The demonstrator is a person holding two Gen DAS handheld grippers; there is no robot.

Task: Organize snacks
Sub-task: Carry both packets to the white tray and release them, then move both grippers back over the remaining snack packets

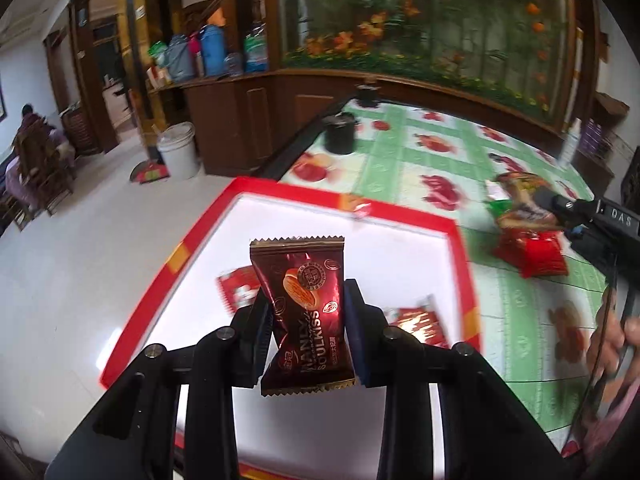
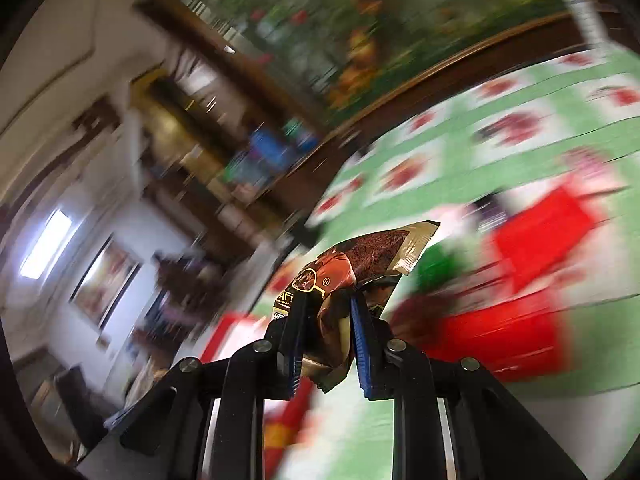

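Note:
My left gripper (image 1: 306, 294) is shut on a dark red "Soulkiss" snack packet (image 1: 306, 312), held upright above a white tray with a red rim (image 1: 460, 236). Two small red packets (image 1: 238, 286) (image 1: 420, 322) lie in the tray. My right gripper (image 2: 330, 300) is shut on a brown and gold snack packet (image 2: 360, 264), crumpled between the pads, above the table. It also shows at the right of the left wrist view (image 1: 560, 206), over a pile of snack packets (image 1: 528, 236). The right wrist view is heavily blurred.
The table has a green tablecloth with red prints (image 1: 400, 152). A black cup (image 1: 339, 132) stands near its far left edge. Red packets (image 2: 532, 260) blur past on the cloth. A wooden cabinet (image 1: 240, 120) and white bucket (image 1: 178, 150) stand beyond.

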